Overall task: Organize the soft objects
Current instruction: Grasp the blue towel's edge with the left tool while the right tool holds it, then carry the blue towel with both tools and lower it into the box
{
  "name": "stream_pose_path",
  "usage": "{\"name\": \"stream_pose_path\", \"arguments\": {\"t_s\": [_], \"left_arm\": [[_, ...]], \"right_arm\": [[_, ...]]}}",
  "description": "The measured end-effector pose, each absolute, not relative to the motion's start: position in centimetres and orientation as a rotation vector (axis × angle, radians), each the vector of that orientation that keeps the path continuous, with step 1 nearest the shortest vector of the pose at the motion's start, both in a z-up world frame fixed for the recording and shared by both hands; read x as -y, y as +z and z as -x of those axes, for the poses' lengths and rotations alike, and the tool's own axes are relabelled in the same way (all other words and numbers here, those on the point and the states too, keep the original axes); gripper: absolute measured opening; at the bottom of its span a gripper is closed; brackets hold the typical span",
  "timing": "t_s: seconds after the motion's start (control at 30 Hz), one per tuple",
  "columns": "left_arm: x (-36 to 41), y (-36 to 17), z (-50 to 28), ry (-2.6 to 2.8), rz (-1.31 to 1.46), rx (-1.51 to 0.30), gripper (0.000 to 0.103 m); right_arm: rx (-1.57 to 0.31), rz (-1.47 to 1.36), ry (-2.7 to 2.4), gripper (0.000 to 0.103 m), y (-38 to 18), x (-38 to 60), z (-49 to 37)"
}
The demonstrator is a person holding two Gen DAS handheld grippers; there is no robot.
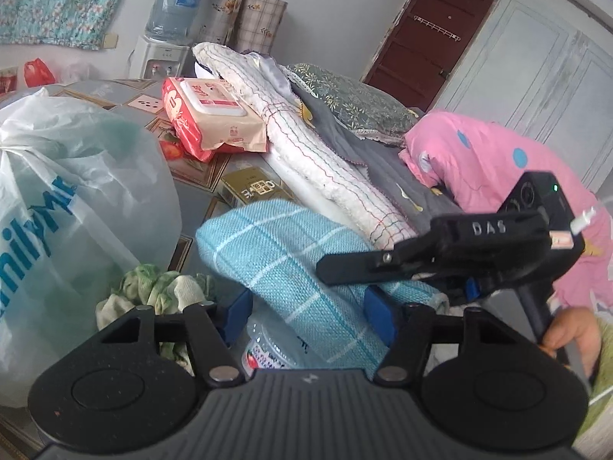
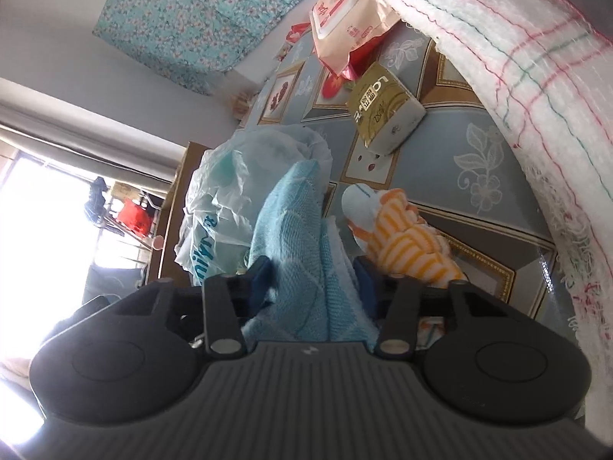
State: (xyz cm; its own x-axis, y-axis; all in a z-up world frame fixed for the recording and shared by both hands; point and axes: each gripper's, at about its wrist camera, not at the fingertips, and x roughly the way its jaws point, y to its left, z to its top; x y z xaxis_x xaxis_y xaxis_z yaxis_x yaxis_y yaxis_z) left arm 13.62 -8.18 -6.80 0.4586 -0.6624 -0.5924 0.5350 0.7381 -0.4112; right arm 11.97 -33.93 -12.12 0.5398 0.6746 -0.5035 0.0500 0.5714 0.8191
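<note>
1 woven blue checked towel (image 1: 291, 253) lies between both grippers: left gripper (image 1: 308, 312) stands apart around it, right gripper (image 2: 312, 280) likewise, pads not pressing. 1 crinkled plastic bag (image 1: 76, 176) lies beside.

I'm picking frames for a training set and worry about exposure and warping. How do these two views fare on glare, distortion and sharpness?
Left wrist view: even, soft light, no glare; fisheye bends the door and darkens the corners; the blue towel is sharp. Right wrist view: the window is blown out to white at left, the scene is rolled sideways, and the white blanket close at right looks slightly soft.
</note>
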Motion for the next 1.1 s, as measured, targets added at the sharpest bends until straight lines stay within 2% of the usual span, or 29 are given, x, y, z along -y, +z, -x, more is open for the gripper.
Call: {"name": "stream_pose_path", "arguments": {"t_s": [0.13,0.33,0.53,0.83,1.1], "left_arm": [[8.6,-6.8,-14.0,-0.742,0.175,-0.805,0.065],[9.1,-6.2,-14.1,-0.758,0.185,-0.782,0.060],[9.7,-4.8,-13.7,-0.766,0.169,-0.733,0.052],[8.7,0.0,-12.9,-0.725,0.159,-0.618,0.051],[1.8,5.3,-11.8,-0.553,0.189,-0.533,0.051]], "right_arm": [[-0.897,-0.918,0.439,0.031,-12.0,34.5,-11.5],[-0.848,-0.922,0.442,0.025,-11.4,35.2,-11.1],[-0.798,-0.938,0.446,0.023,-10.3,35.7,-10.9],[-0.714,-0.885,0.507,0.023,-5.3,34.9,-11.8],[-0.697,-0.798,0.683,0.023,0.3,27.3,-15.6]]}}
